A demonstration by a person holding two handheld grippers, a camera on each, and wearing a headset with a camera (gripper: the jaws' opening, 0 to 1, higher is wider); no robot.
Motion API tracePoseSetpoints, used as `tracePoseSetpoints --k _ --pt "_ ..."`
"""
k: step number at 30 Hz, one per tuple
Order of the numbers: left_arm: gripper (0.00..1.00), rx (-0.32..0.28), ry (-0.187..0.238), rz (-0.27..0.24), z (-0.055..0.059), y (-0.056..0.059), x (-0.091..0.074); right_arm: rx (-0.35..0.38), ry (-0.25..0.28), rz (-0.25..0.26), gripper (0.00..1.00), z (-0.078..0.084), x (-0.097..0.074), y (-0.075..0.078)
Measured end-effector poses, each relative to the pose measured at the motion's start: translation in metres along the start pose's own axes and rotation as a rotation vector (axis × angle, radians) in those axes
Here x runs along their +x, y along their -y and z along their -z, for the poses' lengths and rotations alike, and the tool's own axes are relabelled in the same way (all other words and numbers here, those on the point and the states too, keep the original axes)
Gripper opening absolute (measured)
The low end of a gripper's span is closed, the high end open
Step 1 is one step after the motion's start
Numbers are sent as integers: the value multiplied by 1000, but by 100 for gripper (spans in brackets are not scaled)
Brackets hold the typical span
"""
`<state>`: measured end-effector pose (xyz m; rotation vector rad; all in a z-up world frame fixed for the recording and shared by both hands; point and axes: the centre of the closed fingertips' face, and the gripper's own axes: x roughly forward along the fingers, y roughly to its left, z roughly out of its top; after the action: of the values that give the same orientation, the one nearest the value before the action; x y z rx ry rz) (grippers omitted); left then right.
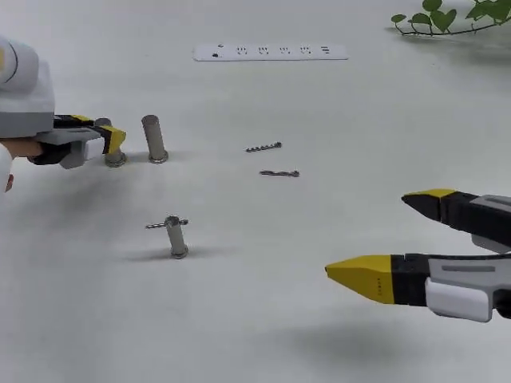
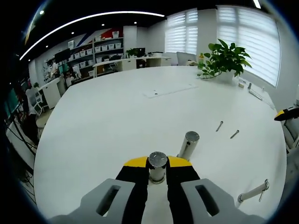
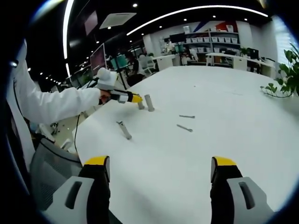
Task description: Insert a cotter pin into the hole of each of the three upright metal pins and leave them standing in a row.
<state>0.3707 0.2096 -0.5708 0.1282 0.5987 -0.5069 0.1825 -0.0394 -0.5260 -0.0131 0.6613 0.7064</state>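
Three upright metal pins stand on the white table. My left gripper (image 1: 112, 141) is shut on the leftmost pin (image 1: 116, 159), whose round top (image 2: 157, 159) shows between the yellow fingertips. A second pin (image 1: 153, 138) stands free just right of it. Nearer me, the third pin (image 1: 176, 238) has a cotter pin (image 1: 165, 224) through its hole. Two loose cotter pins (image 1: 263, 147) (image 1: 279, 173) lie in the middle of the table. My right gripper (image 1: 369, 235) hovers open at the lower right with nothing between its jaws (image 3: 161, 163).
A white power strip (image 1: 270, 53) lies at the far side of the table. Leaves of a potted plant (image 1: 451, 17) reach in at the far right corner. In the right gripper view a white sleeve (image 3: 56, 105) reaches over the table's left edge.
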Motion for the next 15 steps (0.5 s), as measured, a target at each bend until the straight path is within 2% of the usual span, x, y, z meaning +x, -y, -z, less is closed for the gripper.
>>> tracePoseSetpoints --k 6,10,15 --pt "10 21 -5 2 0 2 -1 -5 -3 -4 86 0 1 -1" --pt "10 -14 -16 -6 1 3 -5 -7 -5 -8 86 0 2 -2" --pt "10 8 2 3 -8 13 -16 -12 -4 -14 86 -1 3 -3"
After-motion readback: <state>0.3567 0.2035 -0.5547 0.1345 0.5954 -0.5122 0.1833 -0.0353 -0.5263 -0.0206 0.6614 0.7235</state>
